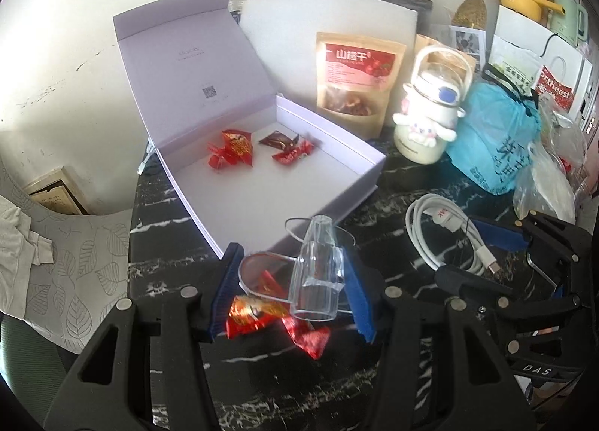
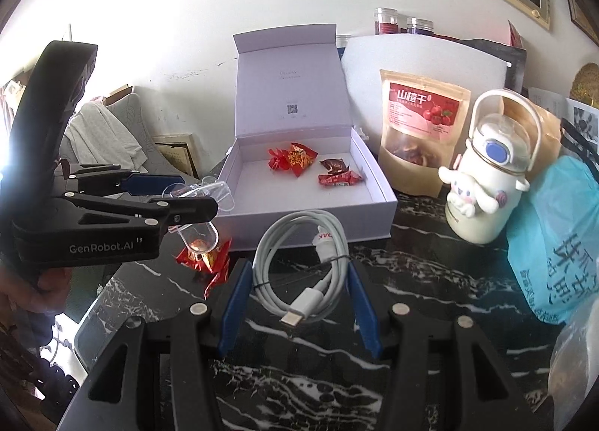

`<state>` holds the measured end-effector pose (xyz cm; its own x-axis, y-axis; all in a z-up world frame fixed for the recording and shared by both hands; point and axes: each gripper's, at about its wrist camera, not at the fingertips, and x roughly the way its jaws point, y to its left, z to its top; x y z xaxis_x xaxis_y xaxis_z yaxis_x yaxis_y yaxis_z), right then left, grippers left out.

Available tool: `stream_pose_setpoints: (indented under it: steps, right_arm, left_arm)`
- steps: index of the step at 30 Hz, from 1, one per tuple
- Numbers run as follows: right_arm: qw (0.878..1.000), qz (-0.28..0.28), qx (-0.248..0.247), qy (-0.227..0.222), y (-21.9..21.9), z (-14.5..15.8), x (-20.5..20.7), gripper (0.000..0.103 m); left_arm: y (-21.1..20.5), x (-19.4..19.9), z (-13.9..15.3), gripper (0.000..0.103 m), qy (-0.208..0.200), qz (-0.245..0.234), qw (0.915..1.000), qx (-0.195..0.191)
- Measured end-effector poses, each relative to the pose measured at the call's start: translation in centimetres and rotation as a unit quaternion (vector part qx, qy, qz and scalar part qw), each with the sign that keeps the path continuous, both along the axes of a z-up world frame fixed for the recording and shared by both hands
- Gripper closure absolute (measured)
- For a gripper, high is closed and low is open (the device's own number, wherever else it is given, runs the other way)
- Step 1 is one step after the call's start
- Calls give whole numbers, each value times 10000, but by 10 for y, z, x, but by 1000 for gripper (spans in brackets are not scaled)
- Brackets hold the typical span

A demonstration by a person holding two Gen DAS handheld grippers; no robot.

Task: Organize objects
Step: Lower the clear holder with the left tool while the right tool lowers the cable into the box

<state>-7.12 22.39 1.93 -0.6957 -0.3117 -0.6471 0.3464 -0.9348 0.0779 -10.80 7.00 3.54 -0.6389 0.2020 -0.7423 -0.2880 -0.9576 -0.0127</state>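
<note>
My left gripper (image 1: 292,262) is shut on a clear plastic stand (image 1: 316,274), held just above the black marble table. A red wrapped candy (image 1: 269,315) lies on the table beneath it. Beyond is an open white box (image 1: 370,173) with its lid up, holding red candies (image 1: 234,148) and a dark one (image 1: 277,139). In the right wrist view, my right gripper (image 2: 299,274) is open, its blue pads either side of a coiled white cable (image 2: 299,255) that lies on the table. The left gripper (image 2: 194,193) with the stand (image 2: 198,236) shows at the left, in front of the box (image 2: 310,225).
Behind the box stand a hawthorn snack pouch (image 1: 355,83), a white bottle with a plush figure (image 1: 426,120) and a blue plastic bag (image 1: 494,139). A grey leaf-patterned chair (image 1: 75,251) sits past the table's left edge. A hand (image 2: 48,281) holds the left gripper.
</note>
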Motion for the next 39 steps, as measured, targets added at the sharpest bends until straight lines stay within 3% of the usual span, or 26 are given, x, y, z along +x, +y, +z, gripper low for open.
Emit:
stream_pose_setpoints:
  steps: [39]
  right_arm:
    - [9965, 658, 249, -453, -40, -13, -148, 50]
  left_arm:
    - [-24, -134, -40, 52, -628, 224, 9976, -188]
